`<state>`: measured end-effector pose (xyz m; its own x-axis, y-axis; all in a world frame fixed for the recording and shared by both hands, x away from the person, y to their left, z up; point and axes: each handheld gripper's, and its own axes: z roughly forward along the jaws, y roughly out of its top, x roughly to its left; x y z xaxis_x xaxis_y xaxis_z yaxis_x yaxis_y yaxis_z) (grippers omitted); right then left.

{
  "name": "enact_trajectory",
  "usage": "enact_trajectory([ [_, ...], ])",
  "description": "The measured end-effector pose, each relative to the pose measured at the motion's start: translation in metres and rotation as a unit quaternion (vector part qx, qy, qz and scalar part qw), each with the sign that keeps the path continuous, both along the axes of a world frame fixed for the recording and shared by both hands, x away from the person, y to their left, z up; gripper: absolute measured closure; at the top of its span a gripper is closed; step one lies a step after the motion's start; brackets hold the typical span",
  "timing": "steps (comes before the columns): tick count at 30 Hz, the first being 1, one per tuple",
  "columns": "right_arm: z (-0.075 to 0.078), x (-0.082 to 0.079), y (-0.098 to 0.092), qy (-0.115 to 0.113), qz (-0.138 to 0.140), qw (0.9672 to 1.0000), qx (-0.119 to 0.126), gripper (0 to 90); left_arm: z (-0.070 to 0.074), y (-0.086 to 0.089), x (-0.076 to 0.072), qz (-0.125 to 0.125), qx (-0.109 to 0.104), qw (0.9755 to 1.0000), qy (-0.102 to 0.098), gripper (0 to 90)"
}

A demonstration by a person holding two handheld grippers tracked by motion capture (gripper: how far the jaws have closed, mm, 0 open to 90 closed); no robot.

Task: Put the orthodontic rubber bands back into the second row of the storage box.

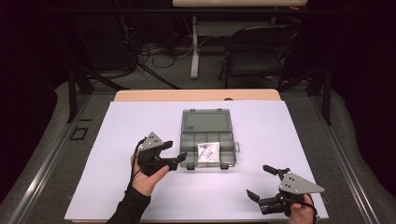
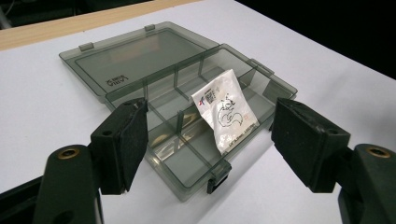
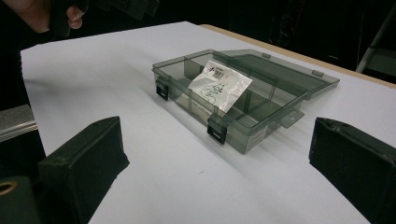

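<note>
A smoky clear plastic organiser box (image 1: 194, 148) (image 2: 163, 161) (image 3: 261, 128) lies open mid-table, its lid (image 1: 206, 121) (image 2: 135, 58) (image 3: 285, 65) flat behind it. A small white printed packet (image 1: 208, 152) (image 2: 226, 109) (image 3: 219, 86) leans in one of its front compartments. My left gripper (image 1: 176, 153) (image 2: 210, 140) is open just left of the box's front corner, with nothing between its pads. My right gripper (image 1: 261, 182) (image 3: 215, 158) is open near the table's front right, well away from the box.
The white sheet (image 1: 140, 196) covers the wooden table (image 1: 154, 95). Two black latches (image 3: 217, 128) stick out of the box's front wall. A folding chair (image 1: 257, 51) and table legs stand beyond the far edge. A hand (image 3: 42, 16) holds the left gripper in the right gripper view.
</note>
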<state>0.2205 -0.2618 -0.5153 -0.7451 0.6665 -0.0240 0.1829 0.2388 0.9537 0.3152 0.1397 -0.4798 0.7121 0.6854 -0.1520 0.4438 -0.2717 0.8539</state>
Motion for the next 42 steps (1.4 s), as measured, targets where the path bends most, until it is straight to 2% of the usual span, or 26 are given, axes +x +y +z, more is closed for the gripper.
enact_trajectory([
  [4, 0.0, 0.0, 0.0, 0.0, 0.0, 1.0, 0.0, 2.9, 0.003, 0.005, -0.003, 0.006, -0.009, 0.9999, -0.003, 25.8],
  [9, 0.0, 0.0, -0.001, 0.002, -0.002, 1.0, -0.001, 2.9, 0.004, 0.016, -0.007, 0.008, -0.005, 0.9999, -0.005, 15.1],
  [13, 0.0, 0.0, 0.0, 0.001, -0.002, 1.0, 0.002, 2.9, 0.004, 0.025, -0.012, 0.009, -0.004, 0.9999, -0.009, 12.8],
  [18, 0.0, -0.001, 0.0, -0.001, -0.003, 1.0, 0.0, 2.9, 0.006, 0.036, -0.017, 0.015, -0.011, 0.9996, -0.021, 2.5],
  [19, 0.001, -0.001, -0.001, 0.003, -0.005, 1.0, -0.008, 2.9, 0.007, 0.038, -0.018, 0.016, -0.014, 0.9995, -0.025, 2.5],
  [21, 0.001, -0.001, -0.001, 0.001, -0.002, 1.0, -0.003, 2.9, 0.008, 0.043, -0.021, 0.024, -0.011, 0.999, -0.036, 2.5],
  [24, 0.0, -0.001, -0.001, -0.003, -0.004, 1.0, 0.004, 2.9, 0.009, 0.05, -0.024, 0.022, -0.016, 0.9986, -0.044, 2.5],
  [29, 0.001, -0.002, -0.001, 0.0, -0.007, 1.0, -0.005, 2.9, 0.01, 0.063, -0.033, 0.034, -0.01, 0.9976, -0.06, 2.4],
  [33, 0.002, -0.002, -0.001, -0.005, -0.005, 1.0, -0.003, 2.9, 0.009, 0.072, -0.04, 0.031, -0.018, 0.997, -0.069, 2.4],
  [36, 0.001, -0.002, 0.0, -0.011, -0.008, 0.9999, 0.006, 2.9, 0.008, 0.077, -0.045, 0.026, -0.015, 0.9966, -0.077, 2.4],
  [37, 0.003, -0.003, -0.001, -0.003, -0.005, 1.0, -0.002, 2.9, 0.008, 0.078, -0.047, 0.026, -0.012, 0.9965, -0.078, 2.4],
  [42, 0.003, -0.003, -0.002, -0.008, -0.007, 0.9999, 0.0, 2.9, 0.007, 0.084, -0.055, 0.026, -0.018, 0.995, -0.094, 2.4],
])
